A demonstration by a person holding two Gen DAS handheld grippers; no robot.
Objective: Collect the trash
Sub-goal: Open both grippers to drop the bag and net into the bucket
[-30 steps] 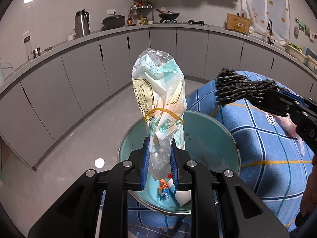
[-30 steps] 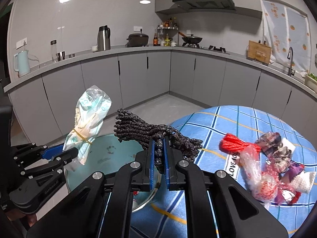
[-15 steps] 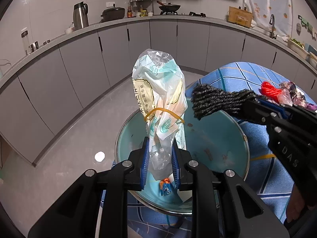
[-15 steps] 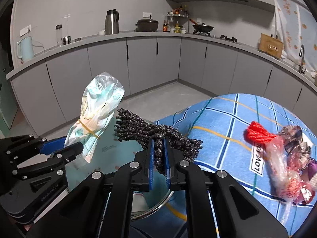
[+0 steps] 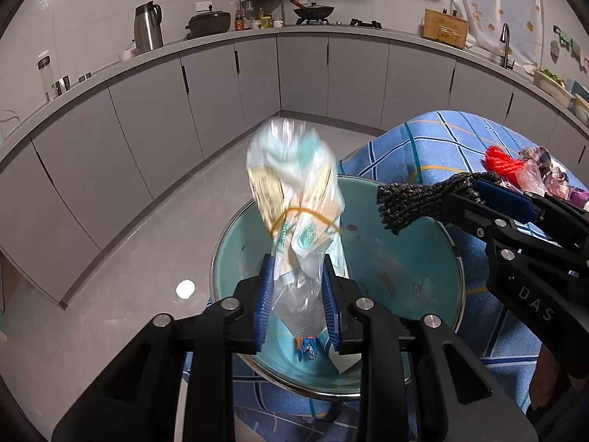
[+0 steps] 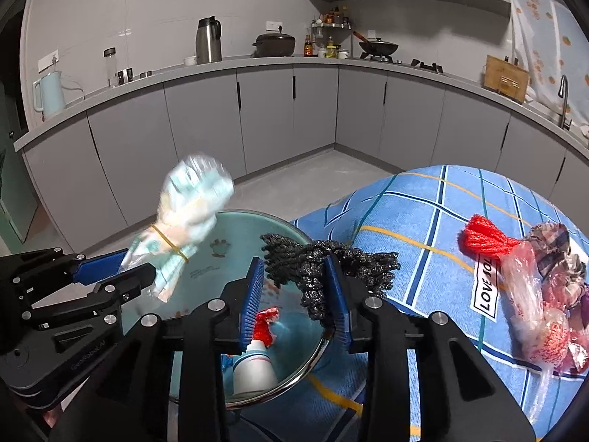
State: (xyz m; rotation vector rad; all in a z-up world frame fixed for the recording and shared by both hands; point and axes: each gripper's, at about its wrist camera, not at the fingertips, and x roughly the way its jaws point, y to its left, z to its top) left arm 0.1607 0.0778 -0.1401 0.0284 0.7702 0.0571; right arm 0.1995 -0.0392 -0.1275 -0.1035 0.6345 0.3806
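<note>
A teal metal basin point(image 5: 397, 258) sits at the edge of the blue checked tablecloth; it also shows in the right wrist view point(image 6: 206, 254). My left gripper point(image 5: 297, 302) has opened, and the plastic bag tied with a rubber band point(image 5: 294, 199) stands blurred between its fingers above the basin. My right gripper point(image 6: 294, 294) is open too; the black knitted bundle point(image 6: 324, 265) rests against its right finger over the basin rim. A white cup and red wrapper point(image 6: 257, 353) lie in the basin.
A clear bag of red yarn and scraps point(image 6: 530, 276) lies on the tablecloth point(image 6: 423, 213) to the right. Grey kitchen cabinets point(image 6: 257, 118) and bare floor point(image 5: 147, 258) lie beyond the basin.
Both grippers have opened over the basin. The plastic bag is now blurred and slipping loose, and the black bundle has sagged between the right fingers.
</note>
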